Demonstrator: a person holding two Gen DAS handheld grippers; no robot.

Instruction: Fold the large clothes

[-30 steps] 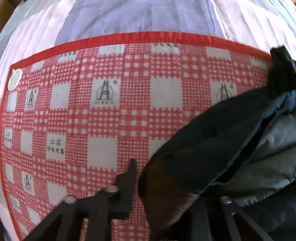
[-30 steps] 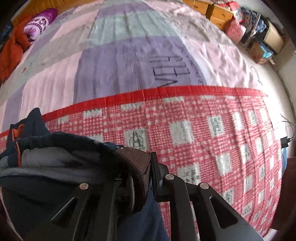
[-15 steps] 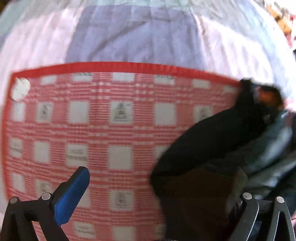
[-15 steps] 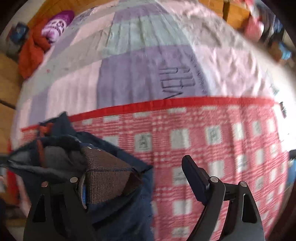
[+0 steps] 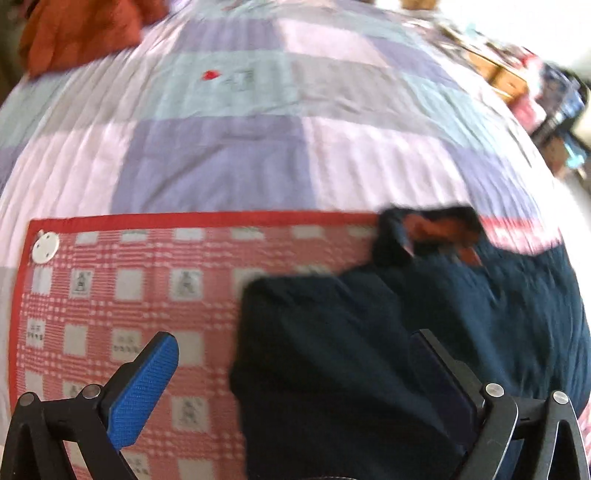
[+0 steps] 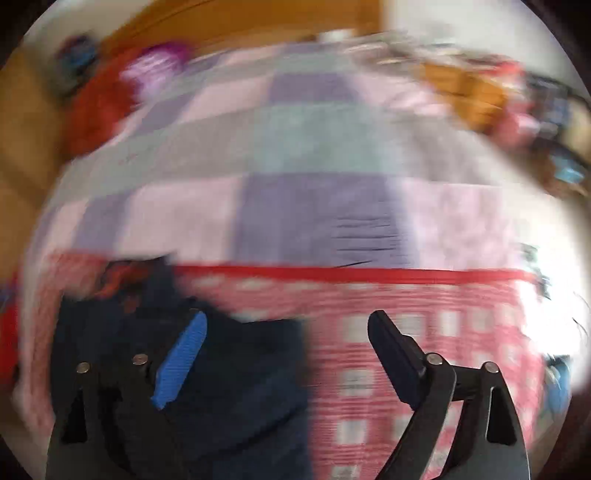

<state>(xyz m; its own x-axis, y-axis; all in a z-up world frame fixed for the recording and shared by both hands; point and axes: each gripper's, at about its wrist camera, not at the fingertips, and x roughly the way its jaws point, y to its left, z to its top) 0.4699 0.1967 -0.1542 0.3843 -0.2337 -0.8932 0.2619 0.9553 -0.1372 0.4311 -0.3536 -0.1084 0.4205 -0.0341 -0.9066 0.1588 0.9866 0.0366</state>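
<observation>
Left wrist view: left gripper [image 5: 291,376] spread wide, nothing pinched. Navy jacket [image 5: 369,350] lies folded on the red-checked mat [image 5: 129,295], filling the frame from 3 to 6 o'clock; its left edge runs between the fingers, the right finger over the cloth, the blue-padded left finger over bare mat. Orange-lined collar [image 5: 436,232] at 1 o'clock, on the mat's red border. Orange garment [image 5: 81,29] at 11 o'clock, well apart on the pastel patchwork quilt [image 5: 221,147].

Right wrist view (heavy blur): right gripper [image 6: 288,354] with jaws opening, pads clear of fabric, nothing held. Jacket [image 6: 229,387] sits from 6 to 9 o'clock, under the blue-padded finger; the other finger is over bare mat [image 6: 424,332]. Collar at 9–10 o'clock.

Judgement: jacket's long axis seems to run near edge to collar, away from both grippers. It lies between the two; neither is clearly nearer. Next grab likely drops straight down onto the near hem.
</observation>
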